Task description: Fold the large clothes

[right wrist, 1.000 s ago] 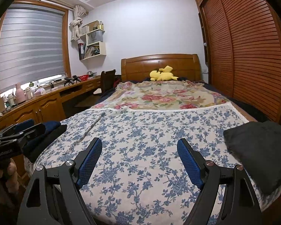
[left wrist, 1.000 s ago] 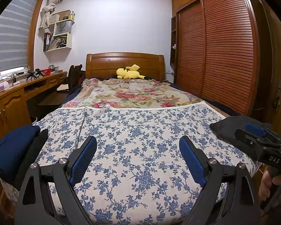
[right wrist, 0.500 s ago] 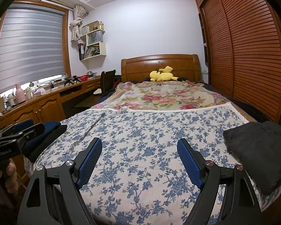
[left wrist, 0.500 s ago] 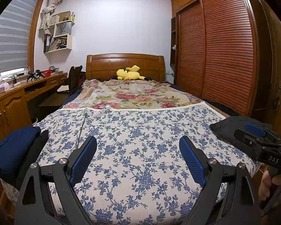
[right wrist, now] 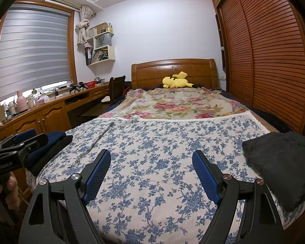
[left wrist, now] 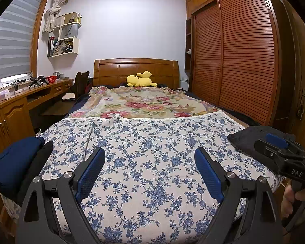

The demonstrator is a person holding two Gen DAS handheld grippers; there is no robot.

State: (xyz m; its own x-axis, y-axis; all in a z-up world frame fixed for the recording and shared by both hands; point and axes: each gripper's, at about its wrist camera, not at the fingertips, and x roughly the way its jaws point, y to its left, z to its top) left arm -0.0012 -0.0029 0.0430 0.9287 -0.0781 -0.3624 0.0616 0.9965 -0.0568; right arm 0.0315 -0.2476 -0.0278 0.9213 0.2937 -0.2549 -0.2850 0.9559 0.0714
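Folded clothes sit at both near corners of the bed point(left wrist: 229, 120). A navy folded garment point(left wrist: 12, 162) lies on top of a black folded garment point(left wrist: 36, 168) at the near left corner, and a separate dark folded garment point(right wrist: 282, 160) rests at the near right corner, well apart from the other two. Between them stretches a blue-flowered sheet point(left wrist: 152, 152) that covers the near half of the bed, its white lace edge meeting a rose-patterned blanket point(left wrist: 144, 103) farther up.

The left hand-held gripper point(left wrist: 149, 163) hovers over the near middle of the blue-flowered sheet with its blue-padded fingers spread wide and nothing between them. The right hand-held gripper point(right wrist: 151, 165) is likewise wide open and holds nothing, poised above the same sheet. In the left wrist view the right hand-held gripper shows from the side at the right edge, just in front of the dark folded garment; in the right wrist view the left hand-held gripper shows at the left edge, beside the navy folded garment.

A yellow plush toy point(right wrist: 175, 81) lies against the wooden headboard point(right wrist: 172, 71). A wooden tabletop point(right wrist: 57, 99) with bottles and small items runs along the left wall under a window blind point(right wrist: 32, 52), and a slatted wardrobe point(left wrist: 244, 57) fills the right wall.
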